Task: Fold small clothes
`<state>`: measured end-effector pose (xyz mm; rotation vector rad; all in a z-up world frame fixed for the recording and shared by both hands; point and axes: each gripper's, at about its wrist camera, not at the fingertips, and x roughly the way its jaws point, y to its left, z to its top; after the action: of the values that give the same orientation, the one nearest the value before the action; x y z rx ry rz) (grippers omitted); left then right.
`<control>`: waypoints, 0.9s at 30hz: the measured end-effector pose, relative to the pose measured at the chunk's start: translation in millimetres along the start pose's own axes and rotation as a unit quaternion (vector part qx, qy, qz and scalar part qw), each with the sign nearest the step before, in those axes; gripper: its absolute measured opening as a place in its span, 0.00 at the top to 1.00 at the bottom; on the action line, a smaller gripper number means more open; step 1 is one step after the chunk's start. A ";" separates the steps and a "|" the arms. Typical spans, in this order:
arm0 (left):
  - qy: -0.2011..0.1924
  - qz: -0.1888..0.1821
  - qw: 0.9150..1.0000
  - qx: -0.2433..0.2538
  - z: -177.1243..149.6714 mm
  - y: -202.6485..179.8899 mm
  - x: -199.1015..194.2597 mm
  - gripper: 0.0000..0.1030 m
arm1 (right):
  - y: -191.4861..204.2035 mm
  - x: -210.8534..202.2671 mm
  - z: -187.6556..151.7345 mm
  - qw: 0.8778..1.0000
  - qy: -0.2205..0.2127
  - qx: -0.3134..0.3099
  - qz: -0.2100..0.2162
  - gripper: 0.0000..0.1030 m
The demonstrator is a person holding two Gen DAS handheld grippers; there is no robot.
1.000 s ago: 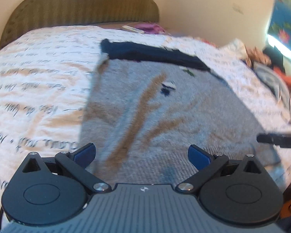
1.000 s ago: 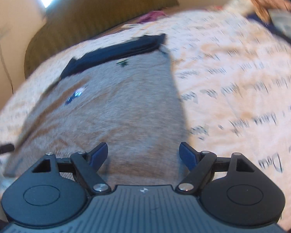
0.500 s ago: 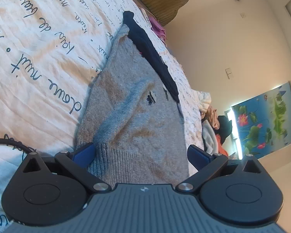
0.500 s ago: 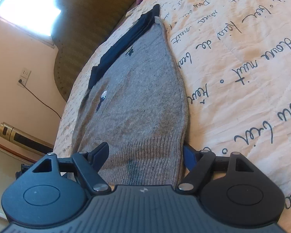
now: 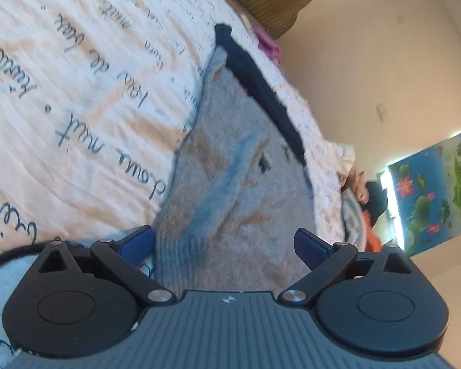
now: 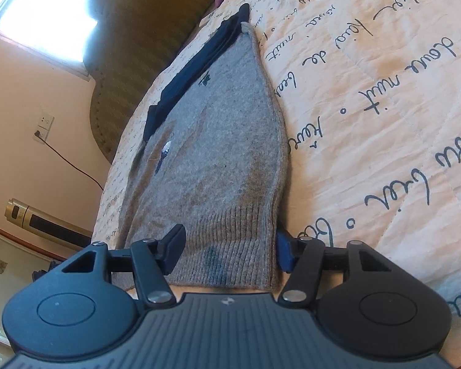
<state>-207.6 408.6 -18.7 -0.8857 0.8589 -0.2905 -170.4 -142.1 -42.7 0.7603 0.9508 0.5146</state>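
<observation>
The small grey knitted sweater (image 6: 218,160) with the ribbed hem lies spread out on the bed, hem end toward both grippers, and its far end sits against a dark navy garment (image 6: 196,61) lying across the quilt. The knit looks mostly flat, with a soft ridge running lengthwise in the left wrist view — I can't see any fold made in it yet, though I can't tell whether the sleeves are tucked under.

The right gripper (image 6: 229,252) has its jaws straddling the hem's right corner, one fingertip on top of the rib and the blue pad at the edge, but with a clear gap, so not clamped. The left gripper (image 5: 224,244) is spread wide at the hem's left corner, the knit running between its blue pads without either one touching that I can make out.

So I'd call this the very start — both corners lined up for a pinch, with the lifting and folding over all still to do.

Underneath is the white-and-peach quilted bedspread (image 6: 384,107) with cursive lettering, a brown padded headboard (image 6: 156,24) behind, and a pile of other clothes (image 5: 359,203) off at the bed's edge.
</observation>
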 end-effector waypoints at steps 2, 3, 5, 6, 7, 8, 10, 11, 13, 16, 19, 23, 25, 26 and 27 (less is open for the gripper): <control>-0.012 -0.002 1.000 0.025 -6.5 -3.4 3.7 0.04 | 2.7 1.0 -1.4 1.000 -0.002 -0.008 -0.003 0.44; -0.013 -0.001 1.000 0.027 -7.7 -4.8 4.5 0.04 | 4.5 1.0 -2.0 1.000 -0.003 -0.014 -0.006 0.46; -0.009 -0.012 1.000 0.020 -7.4 -3.7 4.8 0.04 | 5.9 3.2 -3.0 1.000 0.000 -0.020 -0.015 0.59; -0.005 -0.024 1.000 0.010 -7.1 -0.8 3.7 0.06 | 4.7 2.7 -2.9 1.000 0.000 -0.018 -0.015 0.60; -0.004 -0.034 0.999 0.002 -6.8 1.8 2.5 0.08 | 2.2 1.5 -2.9 1.000 0.000 -0.013 -0.009 0.60; -0.003 -0.047 0.999 -0.009 -6.6 5.2 0.4 0.08 | -0.2 0.7 -2.9 1.000 0.000 -0.006 -0.003 0.60; -0.005 -0.074 0.997 -0.033 -6.6 13.3 -3.9 0.12 | -4.0 -0.4 -3.3 1.000 0.003 0.002 0.005 0.60; -0.007 -0.081 0.996 -0.042 -6.5 16.9 -6.4 0.13 | -5.1 -0.7 -3.2 1.000 0.004 0.004 0.007 0.60; -0.011 -0.079 0.995 -0.052 -5.3 22.3 -11.4 0.17 | -5.3 -0.9 -3.0 1.000 0.005 0.004 0.007 0.60; -0.007 -0.059 0.997 -0.047 -3.3 21.0 -10.0 0.19 | -4.1 0.6 -2.2 1.000 0.005 0.003 0.004 0.60; -0.006 -0.046 0.999 -0.026 -4.7 10.9 -3.1 0.19 | -2.3 0.8 -3.5 1.000 0.003 -0.002 0.001 0.60; -0.002 -0.042 0.999 -0.015 -7.1 6.9 -1.9 0.20 | 1.1 1.8 -6.0 1.000 -0.002 -0.021 -0.019 0.76; 0.002 -0.045 0.999 -0.017 -7.8 9.7 -4.5 0.27 | -0.9 1.9 -6.7 0.999 -0.006 -0.021 -0.029 0.88; 0.002 -0.045 0.999 -0.020 -8.2 11.5 -5.9 0.29 | -3.0 1.8 -7.1 0.999 -0.009 -0.017 -0.029 0.95; 0.002 -0.045 0.999 -0.022 -9.0 14.2 -7.5 0.33 | -4.7 1.5 -7.5 0.999 -0.014 -0.013 -0.031 0.96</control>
<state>-220.8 416.5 -28.7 -0.9673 0.8323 -0.3531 -175.8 -141.4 -49.8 0.7107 0.9362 0.4610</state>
